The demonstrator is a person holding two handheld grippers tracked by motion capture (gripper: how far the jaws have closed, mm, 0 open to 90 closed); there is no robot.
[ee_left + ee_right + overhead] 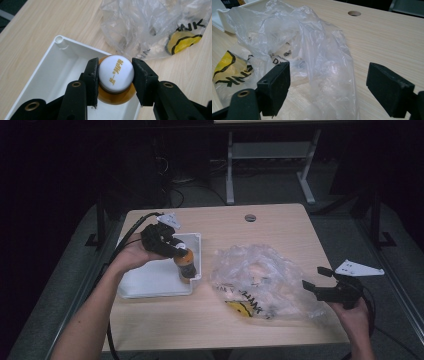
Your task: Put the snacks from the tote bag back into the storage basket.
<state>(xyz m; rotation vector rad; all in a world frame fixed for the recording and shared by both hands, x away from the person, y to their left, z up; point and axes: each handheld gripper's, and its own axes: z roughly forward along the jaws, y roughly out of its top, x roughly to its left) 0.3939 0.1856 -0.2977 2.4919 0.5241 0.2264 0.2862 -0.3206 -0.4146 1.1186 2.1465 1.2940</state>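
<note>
Jaws of left gripper (115, 83) clamped on white cap of upright amber bottle (186, 265) over white tray (150, 285); right gripper (328, 87) agape beside plastic bag (260, 277).

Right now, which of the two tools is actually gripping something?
The left tool: it is shut on the white cap of the orange bottle over the white tray. The right tool is open by the plastic bag.

A light wooden table (280, 227) with a round cable hole (250, 217) stands on grey carpet (265, 187). Beyond it, a white-framed desk (272, 152) sits in a dark, unlit room.
</note>
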